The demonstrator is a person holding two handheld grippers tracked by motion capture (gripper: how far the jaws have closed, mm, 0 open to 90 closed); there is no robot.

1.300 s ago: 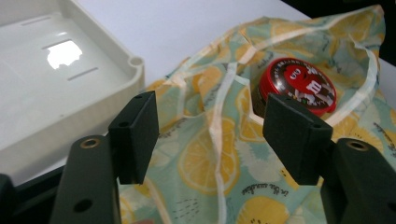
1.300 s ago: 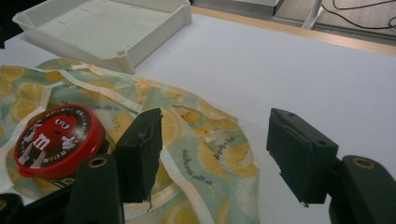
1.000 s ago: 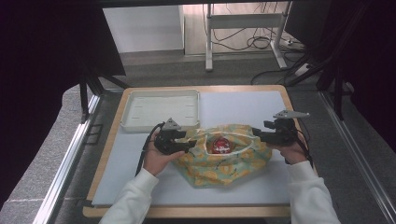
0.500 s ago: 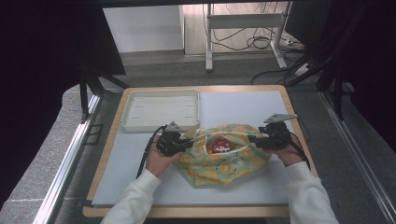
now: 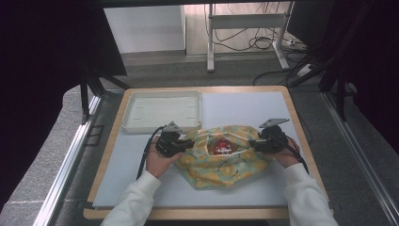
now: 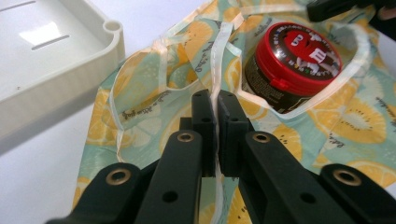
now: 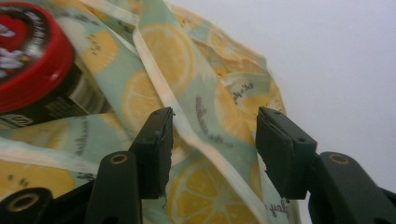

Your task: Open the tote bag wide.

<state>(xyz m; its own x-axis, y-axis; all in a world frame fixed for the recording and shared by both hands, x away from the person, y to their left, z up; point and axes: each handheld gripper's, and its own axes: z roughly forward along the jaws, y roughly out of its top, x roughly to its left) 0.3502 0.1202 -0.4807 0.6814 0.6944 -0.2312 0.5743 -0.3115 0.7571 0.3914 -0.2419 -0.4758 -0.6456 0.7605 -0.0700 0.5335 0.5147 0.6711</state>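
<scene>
Both grippers have closed in on the lemon-print bag since a second ago, the right one dropping to its 3 o'clock edge.

White tray (image 5: 161, 110) sits at 11 o'clock on the table (image 5: 244, 106). Lemon-print bag (image 5: 221, 162) lies centre, red-lidded jar (image 6: 292, 60) inside its mouth. Left gripper (image 6: 216, 126) is clamped on the bag's white ribbon (image 6: 219, 51); right gripper (image 7: 212, 149) gapes wide, straddling the cloth.
</scene>
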